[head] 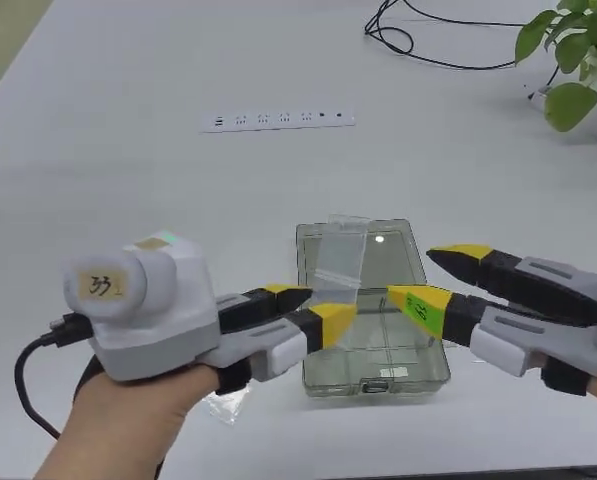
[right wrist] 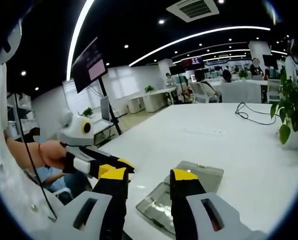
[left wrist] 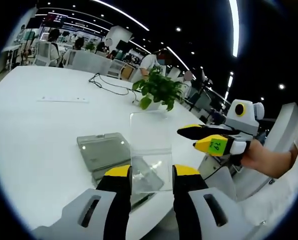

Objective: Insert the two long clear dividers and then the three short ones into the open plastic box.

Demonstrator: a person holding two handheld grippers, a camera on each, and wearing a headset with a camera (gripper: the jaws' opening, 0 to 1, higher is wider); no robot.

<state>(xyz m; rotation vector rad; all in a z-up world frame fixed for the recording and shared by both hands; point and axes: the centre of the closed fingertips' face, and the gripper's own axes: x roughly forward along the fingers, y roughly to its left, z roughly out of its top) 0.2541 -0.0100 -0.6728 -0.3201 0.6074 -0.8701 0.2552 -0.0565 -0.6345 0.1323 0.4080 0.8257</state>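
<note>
At eight o'clock in the head view, a tan sticker [head: 106, 286] on the back of my left gripper [head: 326, 305] reads "33". Near four o'clock, a green sticker [head: 423, 312] on my right gripper [head: 413, 275] bears two dark digits I cannot read for sure.

White table [head: 128, 200] — on it the open plastic box [head: 330, 386], a power strip [head: 278, 120] — a black cable [head: 408, 41].

A held divider [head: 338, 262] stands above the box [head: 423, 378]; bare table [head: 128, 200] lies all around.
</note>
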